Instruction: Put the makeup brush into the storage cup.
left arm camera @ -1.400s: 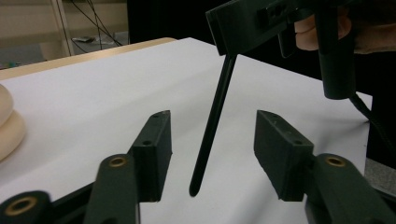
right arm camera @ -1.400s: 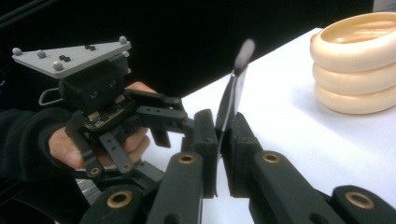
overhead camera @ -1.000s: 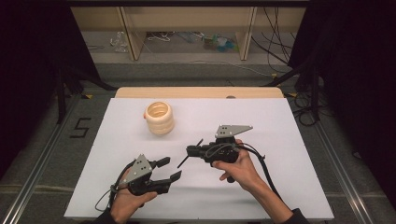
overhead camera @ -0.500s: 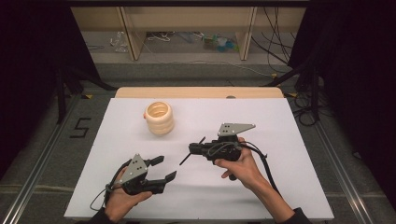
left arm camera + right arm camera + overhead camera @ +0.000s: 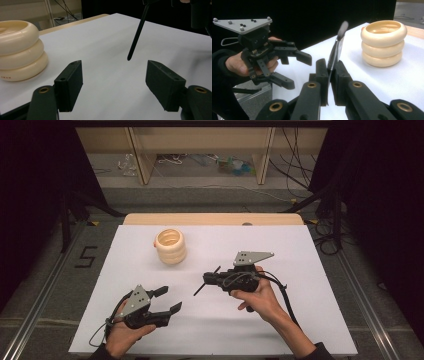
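The right gripper (image 5: 212,281) is clamped on a thin black stick (image 5: 200,289), whose free end slants down toward the surface (image 5: 300,270). The left gripper (image 5: 167,301), jaws apart with nothing between them, sits just short of that tip. It looks like a handover in progress (or a two-handed hold): next, the left jaws must straddle the stick and close. Since the earlier frame the left jaws have been opening; the cream ring holder (image 5: 170,246), beyond both, is unmoved.

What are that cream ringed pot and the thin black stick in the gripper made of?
Pot: looks like glazed ceramic or glossy plastic; its three stacked cream rings are smooth with soft highlights, so either fits.
Stick: probably plastic or coated metal; thin, straight and black with a slight sheen in the right gripper view. It is clamped in the right gripper, and blur hides finer detail.
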Available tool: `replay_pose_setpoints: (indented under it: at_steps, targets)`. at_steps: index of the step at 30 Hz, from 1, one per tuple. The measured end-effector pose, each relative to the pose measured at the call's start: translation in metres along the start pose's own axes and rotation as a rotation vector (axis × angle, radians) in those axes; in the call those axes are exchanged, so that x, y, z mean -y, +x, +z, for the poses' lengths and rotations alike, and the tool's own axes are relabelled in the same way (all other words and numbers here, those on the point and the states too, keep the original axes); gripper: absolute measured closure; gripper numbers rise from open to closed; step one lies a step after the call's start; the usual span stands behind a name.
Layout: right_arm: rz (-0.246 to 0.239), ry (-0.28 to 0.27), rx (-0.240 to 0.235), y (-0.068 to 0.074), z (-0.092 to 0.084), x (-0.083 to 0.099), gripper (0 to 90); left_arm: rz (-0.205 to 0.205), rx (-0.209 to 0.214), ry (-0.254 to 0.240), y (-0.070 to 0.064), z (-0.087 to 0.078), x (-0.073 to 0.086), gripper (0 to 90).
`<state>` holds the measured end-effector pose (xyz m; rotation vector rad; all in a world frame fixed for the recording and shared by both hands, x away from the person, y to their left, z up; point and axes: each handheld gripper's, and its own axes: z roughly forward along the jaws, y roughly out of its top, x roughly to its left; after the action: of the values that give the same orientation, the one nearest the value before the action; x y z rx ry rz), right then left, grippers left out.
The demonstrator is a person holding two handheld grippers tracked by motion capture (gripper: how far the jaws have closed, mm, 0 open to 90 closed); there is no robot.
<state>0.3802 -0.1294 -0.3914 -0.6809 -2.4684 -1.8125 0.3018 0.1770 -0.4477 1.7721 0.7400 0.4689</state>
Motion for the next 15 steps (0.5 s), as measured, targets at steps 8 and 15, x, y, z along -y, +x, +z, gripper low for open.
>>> replay_pose_setpoints:
  at_steps: [8, 15]
  targets:
    - [0.01, -0.009, -0.004, -0.0002, -0.0022, -0.0035, 85.3, 0.014, -0.01, 0.008, 0.0009, -0.0039, 0.0031, 28.0]
    - [-0.003, -0.018, 0.007, -0.003, -0.0039, -0.0073, 85.3, 0.024, -0.021, -0.001, 0.0019, -0.007, 0.0032, 27.8]
